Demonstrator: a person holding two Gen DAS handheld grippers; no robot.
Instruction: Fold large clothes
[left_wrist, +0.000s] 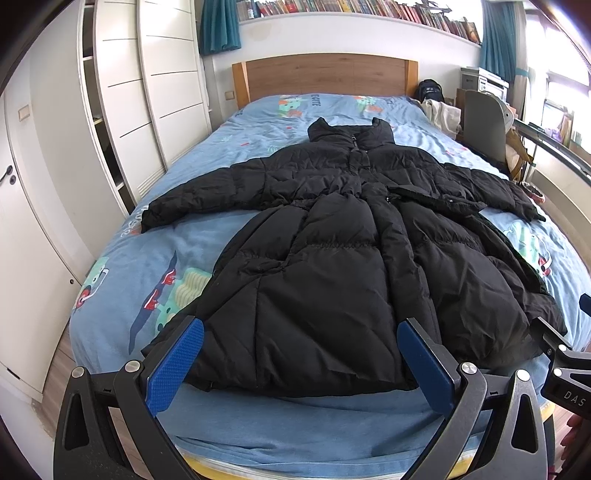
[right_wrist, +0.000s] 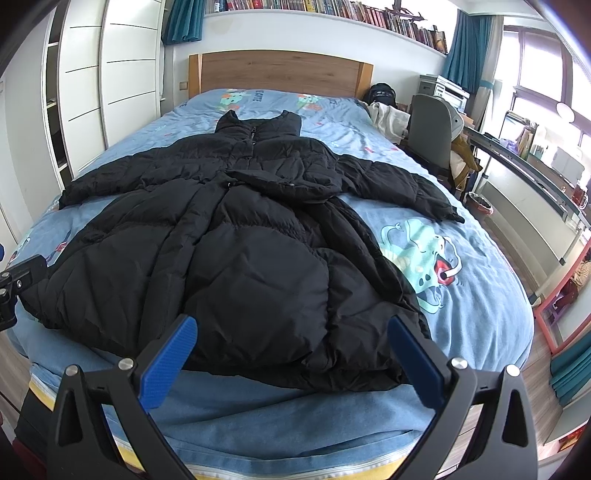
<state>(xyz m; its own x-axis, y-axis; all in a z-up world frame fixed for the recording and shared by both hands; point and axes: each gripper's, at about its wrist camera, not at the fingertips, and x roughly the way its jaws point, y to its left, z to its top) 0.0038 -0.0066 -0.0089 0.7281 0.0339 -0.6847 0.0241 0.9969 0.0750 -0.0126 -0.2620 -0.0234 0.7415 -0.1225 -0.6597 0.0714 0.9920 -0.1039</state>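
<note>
Currently: black puffer coat (left_wrist: 332, 236) spread flat, sleeves out, on blue bed (left_wrist: 155, 266); left gripper (left_wrist: 301, 363) and right gripper (right_wrist: 291, 356) above hem, jaws wide, empty.

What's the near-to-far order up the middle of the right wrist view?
Open right gripper → hem of the black quilted puffer coat → coat collar → blue cartoon-print bedsheet → wooden headboard → wall shelf of books.
</note>
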